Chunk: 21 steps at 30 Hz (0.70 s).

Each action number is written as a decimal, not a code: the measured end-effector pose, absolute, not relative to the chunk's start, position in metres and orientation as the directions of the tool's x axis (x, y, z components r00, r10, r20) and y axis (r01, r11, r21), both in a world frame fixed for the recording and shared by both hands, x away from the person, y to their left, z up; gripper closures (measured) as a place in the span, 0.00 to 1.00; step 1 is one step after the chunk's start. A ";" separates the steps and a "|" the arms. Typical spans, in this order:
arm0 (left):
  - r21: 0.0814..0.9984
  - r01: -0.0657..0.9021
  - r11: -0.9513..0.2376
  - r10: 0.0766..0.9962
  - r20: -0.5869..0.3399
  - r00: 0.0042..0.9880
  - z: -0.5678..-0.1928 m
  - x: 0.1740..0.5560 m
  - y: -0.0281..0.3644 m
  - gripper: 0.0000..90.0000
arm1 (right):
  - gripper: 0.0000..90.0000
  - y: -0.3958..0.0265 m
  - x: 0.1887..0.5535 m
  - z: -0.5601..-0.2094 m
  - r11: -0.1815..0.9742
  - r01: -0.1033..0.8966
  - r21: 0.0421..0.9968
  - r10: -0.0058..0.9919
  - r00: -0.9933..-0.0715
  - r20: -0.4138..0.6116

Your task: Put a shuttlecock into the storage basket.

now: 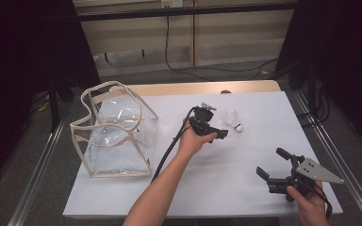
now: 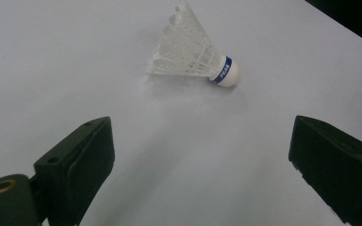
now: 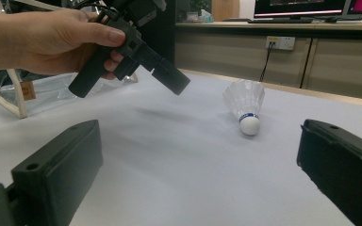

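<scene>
Centre of the high view: the left gripper [image 1: 219, 133], jaws spread wide, nears a shuttlecock [image 1: 233, 120] lying just right of it. Next, probably closing around it. The right gripper [image 1: 272, 165], lower right, hangs released.

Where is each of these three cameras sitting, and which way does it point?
High view: above the person's side, facing forward and down on the table; both forearms show.
Left gripper view: on the left hand-held gripper, looking past its open jaws at the shuttlecock.
Right gripper view: on the right hand-held gripper, low, facing across the table; the left hand shows.
All three share the shuttlecock.
</scene>
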<state>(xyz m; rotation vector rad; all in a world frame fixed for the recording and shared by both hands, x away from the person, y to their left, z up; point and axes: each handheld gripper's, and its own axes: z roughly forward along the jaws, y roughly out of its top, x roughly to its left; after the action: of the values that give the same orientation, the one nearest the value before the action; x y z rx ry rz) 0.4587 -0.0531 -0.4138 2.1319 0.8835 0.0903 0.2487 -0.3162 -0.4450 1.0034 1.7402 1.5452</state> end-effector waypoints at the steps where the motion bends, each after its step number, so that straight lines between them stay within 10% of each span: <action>1: 0.707 0.561 -0.432 0.618 -0.221 0.755 -0.414 0.459 -0.054 0.09 | 0.01 -0.316 0.249 -0.445 0.039 0.147 0.988 0.843 -0.535 0.046; 21: 0.720 0.538 -0.437 0.607 -0.205 0.768 -0.421 0.463 -0.067 0.09 | 0.01 -0.316 0.249 -0.445 0.040 0.148 0.988 0.842 -0.537 0.046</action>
<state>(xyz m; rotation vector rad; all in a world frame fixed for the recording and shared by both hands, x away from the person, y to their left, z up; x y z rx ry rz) 0.4634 -0.0669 -0.4213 2.1334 0.8523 0.1066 0.2486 -0.3163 -0.4452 1.0020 1.7437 1.5435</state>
